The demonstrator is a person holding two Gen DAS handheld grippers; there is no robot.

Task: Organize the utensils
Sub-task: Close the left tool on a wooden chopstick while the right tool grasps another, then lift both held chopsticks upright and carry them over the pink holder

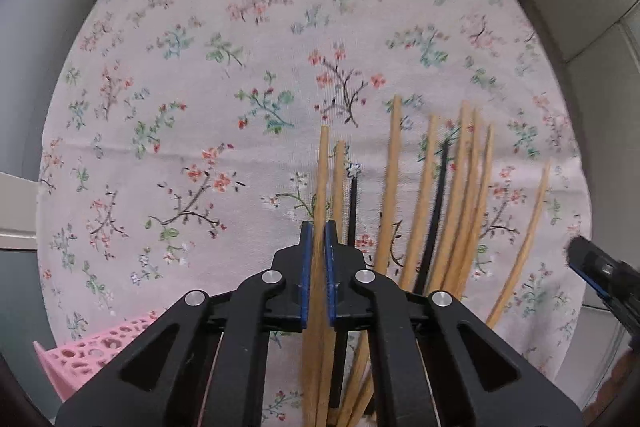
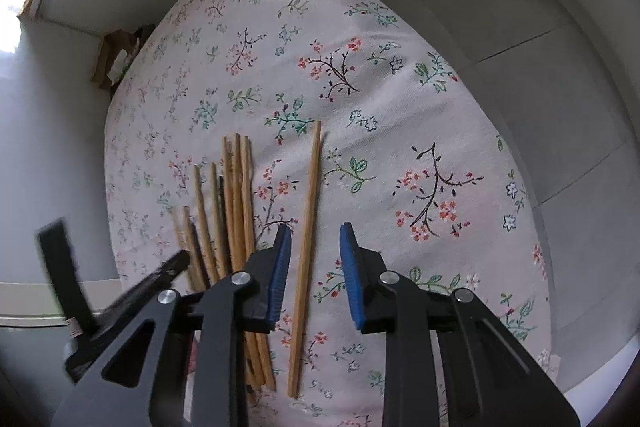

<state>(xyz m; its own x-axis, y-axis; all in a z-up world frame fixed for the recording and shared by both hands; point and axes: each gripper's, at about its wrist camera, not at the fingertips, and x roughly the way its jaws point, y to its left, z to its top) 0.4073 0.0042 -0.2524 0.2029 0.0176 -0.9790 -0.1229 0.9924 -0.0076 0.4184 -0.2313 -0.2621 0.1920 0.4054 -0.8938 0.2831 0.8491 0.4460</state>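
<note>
Chopsticks on the floral cloth

Chopstick (image 1: 322, 195) sits clamped between the blue pads of the left hand-held gripper (image 1: 319, 239), above the floral-clothed bench (image 1: 200, 67). Beside it lies the chopstick bundle (image 1: 452, 195). A lone chopstick (image 2: 306, 247) lies between the wide-open right hand-held gripper (image 2: 314, 247). A pink perforated holder (image 1: 92, 351) sits lower left.

Chopsticks (image 2: 236, 211) on tablecloth (image 2: 360, 27) (lone chopstick (image 2: 306, 255) rightward)

Black linkages, blue ribbed fingers (image 2: 280, 267), silver screws
</note>
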